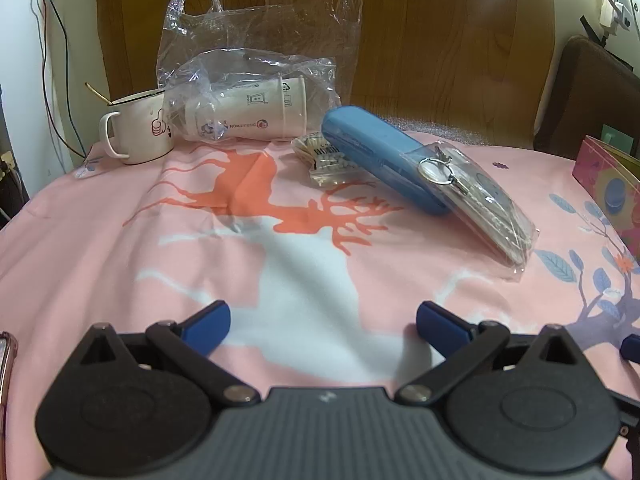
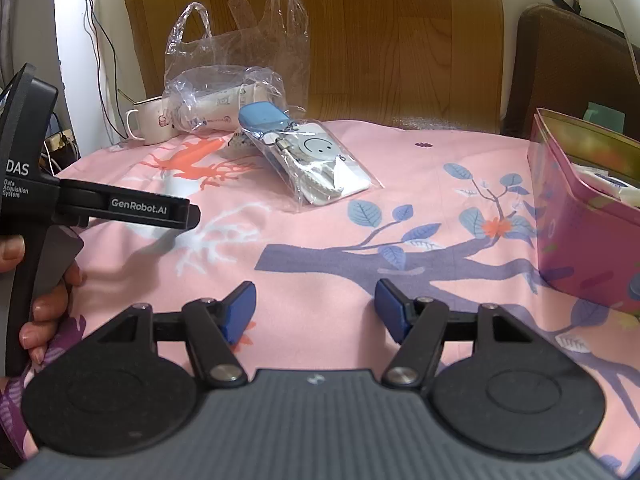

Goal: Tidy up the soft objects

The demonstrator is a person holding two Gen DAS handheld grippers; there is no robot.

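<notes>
A clear packet with a keyring and a smiley-face item (image 1: 476, 204) (image 2: 320, 164) leans on a blue case (image 1: 380, 156) (image 2: 262, 116) at the middle of the pink cloth. A clear plastic bag (image 1: 256, 52) (image 2: 236, 64) stands at the back with a stack of paper cups (image 1: 256, 112) lying in it. A small packet of cotton swabs (image 1: 324, 156) lies beside the blue case. My left gripper (image 1: 323, 326) is open and empty above the cloth; its body also shows at the left of the right wrist view (image 2: 120, 208). My right gripper (image 2: 316, 308) is open and empty.
A white mug with a spoon (image 1: 140, 128) (image 2: 150, 124) stands at the back left. A pink floral box (image 2: 580, 216) (image 1: 608, 184) with items inside stands at the right. A wooden board and a brown chair (image 2: 568, 72) are behind the table.
</notes>
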